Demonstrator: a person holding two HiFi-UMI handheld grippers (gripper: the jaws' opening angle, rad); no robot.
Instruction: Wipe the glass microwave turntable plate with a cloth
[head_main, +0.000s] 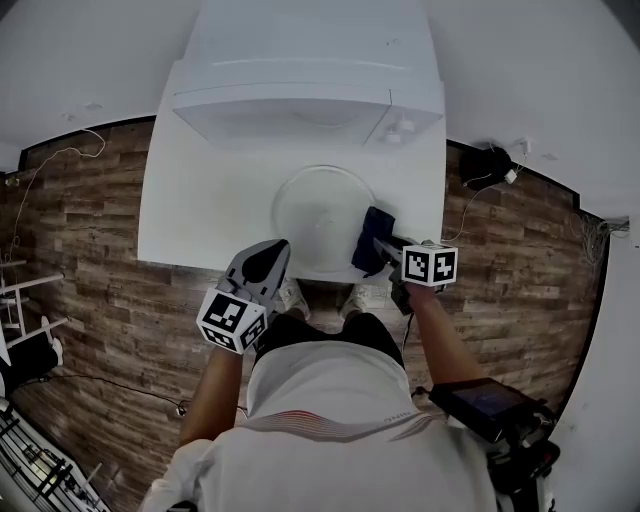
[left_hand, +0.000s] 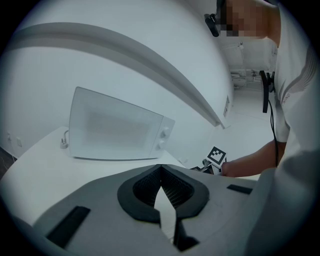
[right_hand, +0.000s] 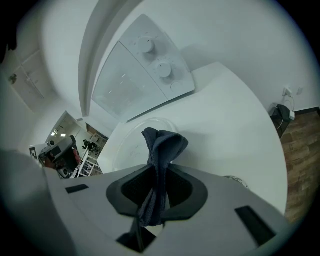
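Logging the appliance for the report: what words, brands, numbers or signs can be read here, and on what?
Nothing readable.
Microwave: no print can be made out by its knobs.
Cubes on left gripper and right gripper: square black-and-white patterns, no letters.
Shirt hem: a mark too small to read.
Cloth: no label shows.

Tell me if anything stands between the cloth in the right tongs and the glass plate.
Nothing visible does. The dark blue cloth, clamped in the right tongs, is at the right rim of the round clear glass turntable plate, whose surface lies bare on the white table.
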